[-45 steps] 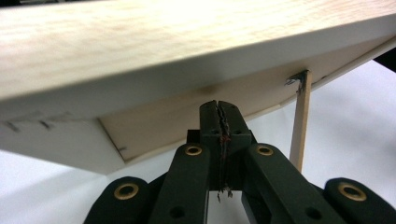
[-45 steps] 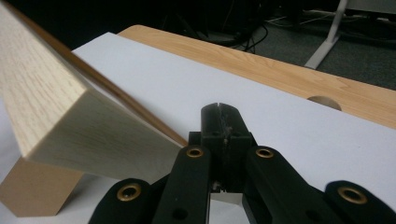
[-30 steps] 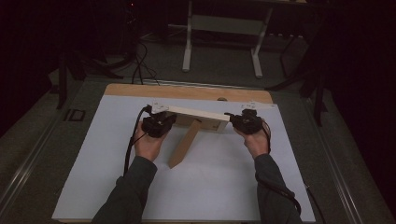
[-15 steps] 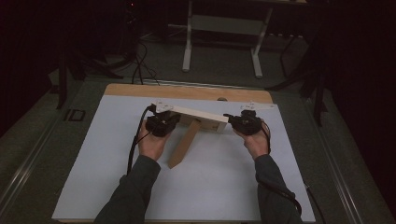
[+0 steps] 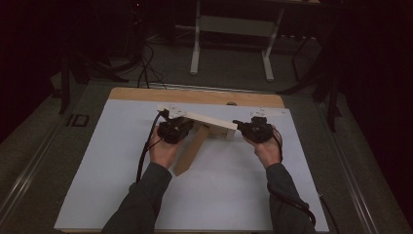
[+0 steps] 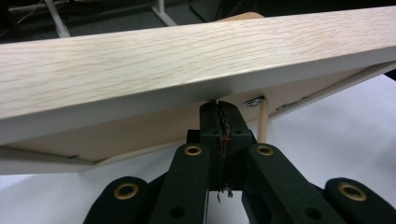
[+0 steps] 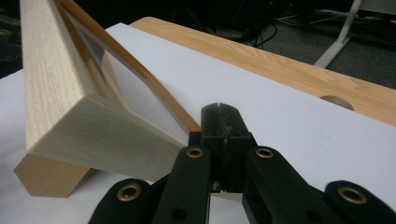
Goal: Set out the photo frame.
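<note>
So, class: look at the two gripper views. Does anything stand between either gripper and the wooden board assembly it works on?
Nothing visible does. The left gripper, jaws shut, sits right beneath the edge of the wooden board, with no object between. The right gripper, also shut, is beside the board's end; between them there is just the white table cover.

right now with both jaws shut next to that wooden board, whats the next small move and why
Probably open the left gripper a little: its jaws are shut right under the edge of the wooden board, gripping nothing. The right gripper is also shut beside the board's end, so neither holds it yet.
</note>
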A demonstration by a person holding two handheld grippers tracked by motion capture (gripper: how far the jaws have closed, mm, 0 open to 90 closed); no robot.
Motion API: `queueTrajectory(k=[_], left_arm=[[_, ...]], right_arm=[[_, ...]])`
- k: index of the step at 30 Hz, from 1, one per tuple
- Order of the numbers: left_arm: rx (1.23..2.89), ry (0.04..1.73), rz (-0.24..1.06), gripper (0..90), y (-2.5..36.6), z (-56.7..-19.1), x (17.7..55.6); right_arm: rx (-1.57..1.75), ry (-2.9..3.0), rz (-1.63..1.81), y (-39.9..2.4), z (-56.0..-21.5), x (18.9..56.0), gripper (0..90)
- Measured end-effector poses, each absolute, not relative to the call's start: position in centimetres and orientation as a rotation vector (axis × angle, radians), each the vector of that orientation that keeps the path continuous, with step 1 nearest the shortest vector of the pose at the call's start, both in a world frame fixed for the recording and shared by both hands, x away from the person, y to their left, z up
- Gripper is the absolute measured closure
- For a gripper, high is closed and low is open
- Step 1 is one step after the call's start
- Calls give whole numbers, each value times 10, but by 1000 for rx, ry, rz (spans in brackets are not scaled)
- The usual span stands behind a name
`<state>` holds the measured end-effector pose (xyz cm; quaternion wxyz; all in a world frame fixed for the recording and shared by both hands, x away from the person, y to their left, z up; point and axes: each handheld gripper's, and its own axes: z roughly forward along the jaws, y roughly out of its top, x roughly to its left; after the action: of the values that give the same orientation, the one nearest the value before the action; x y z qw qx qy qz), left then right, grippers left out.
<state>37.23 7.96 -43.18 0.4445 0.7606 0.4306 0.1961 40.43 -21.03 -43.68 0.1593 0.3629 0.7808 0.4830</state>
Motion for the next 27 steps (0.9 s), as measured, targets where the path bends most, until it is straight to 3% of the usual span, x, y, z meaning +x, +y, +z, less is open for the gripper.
queueTrajectory(k=[27], left_arm=[[1937,971,461,900,51,-429,363]], right_arm=[[975,2251,1423,-205,-439,378,899]])
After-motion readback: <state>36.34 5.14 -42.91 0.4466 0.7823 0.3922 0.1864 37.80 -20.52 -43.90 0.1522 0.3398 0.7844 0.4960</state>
